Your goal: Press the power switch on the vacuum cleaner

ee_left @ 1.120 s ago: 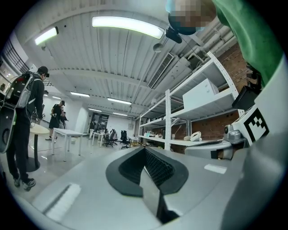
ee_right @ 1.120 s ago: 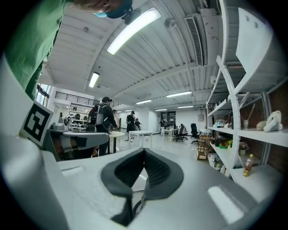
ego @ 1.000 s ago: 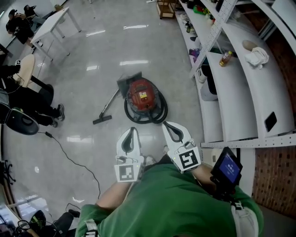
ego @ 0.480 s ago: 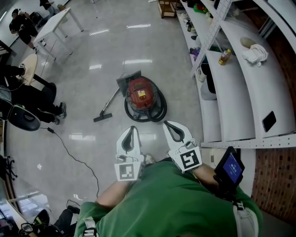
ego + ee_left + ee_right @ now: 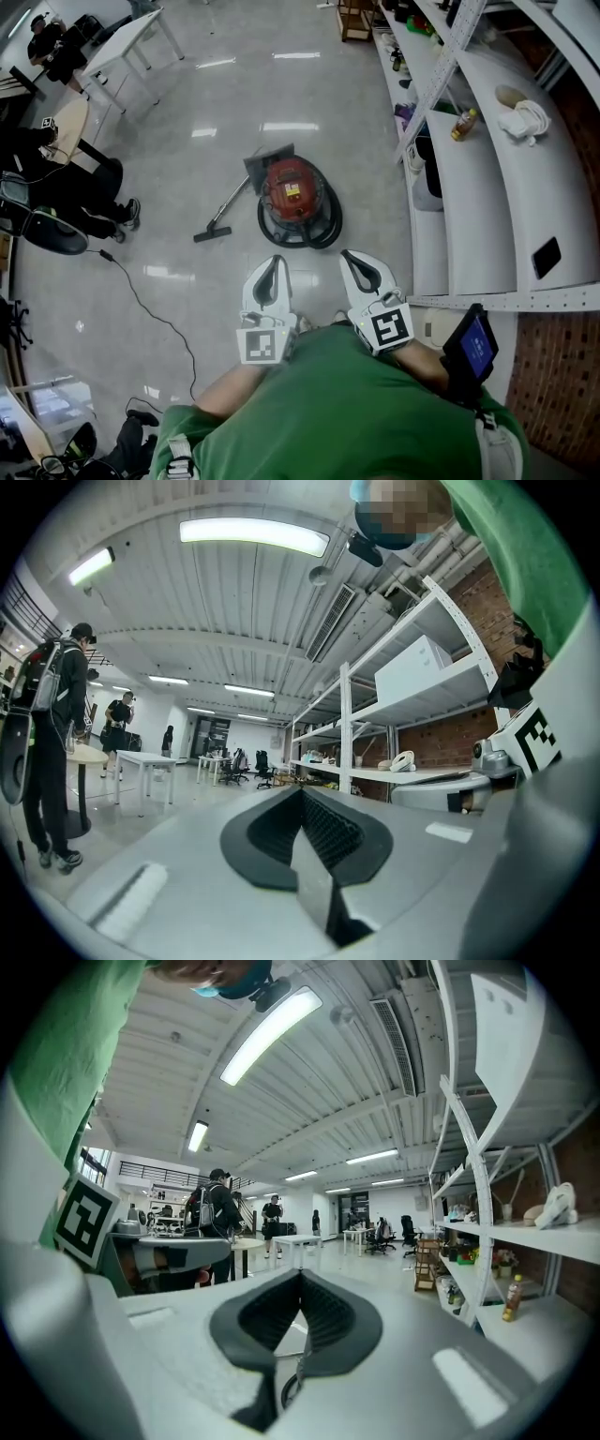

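Note:
The red vacuum cleaner (image 5: 293, 192) stands on the glossy floor in the head view, with its black hose (image 5: 323, 225) coiled round it. Its wand ends in a floor nozzle (image 5: 213, 233) to the left. My left gripper (image 5: 272, 261) and right gripper (image 5: 352, 255) are held side by side close to the body. Both point toward the vacuum cleaner from well short of it. Each is shut with nothing between its jaws. The left gripper (image 5: 302, 794) faces the room and shelving. The right gripper (image 5: 302, 1279) faces the open room too. The power switch is too small to make out.
White shelving (image 5: 469, 197) runs along the right, holding a bottle (image 5: 461, 124) and a white bundle (image 5: 522, 120). A white table (image 5: 122, 47) and seated people (image 5: 80, 183) are at the left. A black cable (image 5: 155, 314) trails over the floor. A blue-screen device (image 5: 473, 345) sits by the right arm.
The head view has drifted slightly. Both grippers stay shut in the same pose, and the vacuum cleaner has not moved.

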`<state>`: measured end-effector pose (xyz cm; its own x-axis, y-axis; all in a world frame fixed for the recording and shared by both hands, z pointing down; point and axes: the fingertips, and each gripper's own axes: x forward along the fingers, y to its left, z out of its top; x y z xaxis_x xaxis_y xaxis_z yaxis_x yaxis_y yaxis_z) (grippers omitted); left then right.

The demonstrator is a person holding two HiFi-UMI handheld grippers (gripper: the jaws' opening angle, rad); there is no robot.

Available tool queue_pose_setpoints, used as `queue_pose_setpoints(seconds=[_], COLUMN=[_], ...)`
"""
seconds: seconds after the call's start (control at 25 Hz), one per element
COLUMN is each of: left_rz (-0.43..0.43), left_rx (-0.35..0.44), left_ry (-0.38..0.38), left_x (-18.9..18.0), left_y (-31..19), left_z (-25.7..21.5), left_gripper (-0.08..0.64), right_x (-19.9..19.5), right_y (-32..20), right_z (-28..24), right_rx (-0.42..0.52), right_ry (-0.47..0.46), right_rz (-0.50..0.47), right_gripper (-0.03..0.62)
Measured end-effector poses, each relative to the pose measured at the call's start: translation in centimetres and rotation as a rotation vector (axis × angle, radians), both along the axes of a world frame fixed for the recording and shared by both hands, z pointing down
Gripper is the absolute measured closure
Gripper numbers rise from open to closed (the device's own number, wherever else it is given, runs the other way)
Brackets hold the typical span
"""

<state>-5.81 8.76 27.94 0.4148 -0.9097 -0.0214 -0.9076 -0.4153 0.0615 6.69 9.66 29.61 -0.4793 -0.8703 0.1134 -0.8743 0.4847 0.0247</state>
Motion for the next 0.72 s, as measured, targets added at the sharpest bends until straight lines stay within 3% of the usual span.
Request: queue_pose_setpoints(seconds=[0.72], left_rz=[0.001], left_rx=[-0.017], left_ry=[-0.012], left_x=[0.32], left_y=[0.94], left_z=[0.68], left_gripper=[0.554], right_x=[-0.57], right_y=[0.69], right_z=[0.37], right_rx=[-0.019], right_ry=[-0.024], right_rz=[-0.024], right_gripper=[0.591])
